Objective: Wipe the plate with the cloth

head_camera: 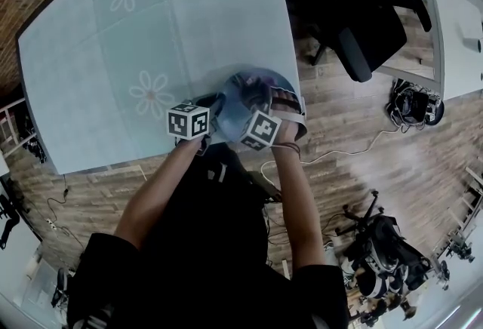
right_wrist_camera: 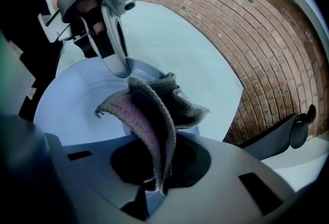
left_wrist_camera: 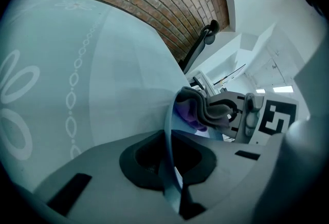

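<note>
Plate, pale blue and round (right_wrist_camera: pixel 72 110): located at the near right corner of the pale teal, flower-patterned table (head_camera: pixel 151 26), directly in front of me. My left gripper (left_wrist_camera: pixel 170 166) is closed on the plate's near left rim, which runs edge-on between its jaws. I cannot tell whether the plate lies flat on the table or is lifted off it. My right gripper (right_wrist_camera: pixel 154 182) is clamped on a folded grey knitted cloth with a purple inner face (right_wrist_camera: pixel 154 110). The free folds stand out from the jaws over the plate's face, near the left gripper's tips. Contact between cloth and plate looks light at best.

Step in hand, by my reading: the wipe itself, with the plate steadied at one side. The next move calls for pressing the folds flat on the face and sweeping toward the far rim, while the left grip holds firm against the push. Risk: the plate twisting in the narrow rim grip.
</note>
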`<state>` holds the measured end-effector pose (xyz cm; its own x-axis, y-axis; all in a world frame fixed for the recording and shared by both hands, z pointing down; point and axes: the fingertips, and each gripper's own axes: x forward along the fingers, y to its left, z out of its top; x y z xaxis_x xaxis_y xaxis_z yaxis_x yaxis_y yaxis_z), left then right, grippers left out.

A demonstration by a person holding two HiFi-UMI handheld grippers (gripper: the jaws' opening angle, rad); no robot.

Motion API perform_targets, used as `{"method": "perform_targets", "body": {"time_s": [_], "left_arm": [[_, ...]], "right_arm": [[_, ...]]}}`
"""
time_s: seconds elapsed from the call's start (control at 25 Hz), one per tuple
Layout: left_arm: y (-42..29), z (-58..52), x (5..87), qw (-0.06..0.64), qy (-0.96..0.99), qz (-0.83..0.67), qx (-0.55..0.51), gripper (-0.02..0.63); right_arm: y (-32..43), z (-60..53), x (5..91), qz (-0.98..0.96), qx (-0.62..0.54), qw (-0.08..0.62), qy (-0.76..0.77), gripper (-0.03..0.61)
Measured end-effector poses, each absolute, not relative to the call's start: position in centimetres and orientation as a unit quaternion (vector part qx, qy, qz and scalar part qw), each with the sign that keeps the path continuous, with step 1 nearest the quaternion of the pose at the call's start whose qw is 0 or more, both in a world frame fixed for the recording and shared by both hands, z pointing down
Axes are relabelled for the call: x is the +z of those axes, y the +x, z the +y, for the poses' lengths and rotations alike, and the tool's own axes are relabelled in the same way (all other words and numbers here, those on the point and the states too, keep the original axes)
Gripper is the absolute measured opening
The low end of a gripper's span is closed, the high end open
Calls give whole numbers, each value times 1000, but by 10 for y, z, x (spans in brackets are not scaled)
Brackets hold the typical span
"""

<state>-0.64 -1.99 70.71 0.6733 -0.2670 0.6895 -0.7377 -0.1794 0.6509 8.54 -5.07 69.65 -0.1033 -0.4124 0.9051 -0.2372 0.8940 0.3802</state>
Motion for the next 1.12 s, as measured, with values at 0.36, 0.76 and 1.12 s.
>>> {"method": "perform_targets", "body": {"time_s": [0.36, 0.76, 1.12], "left_arm": [[-7, -21, 706, 537, 740, -341, 220, 44], [-7, -22, 707, 537, 740, -345, 213, 44], [-7, -21, 708, 538, 741, -346, 207, 44]], "right_arm": [[96, -69, 696, -733, -68, 628, 254, 57], [144, -39, 698, -690, -28, 661, 295, 57], [157, 31, 700, -683, 59, 657, 315, 57]]}}
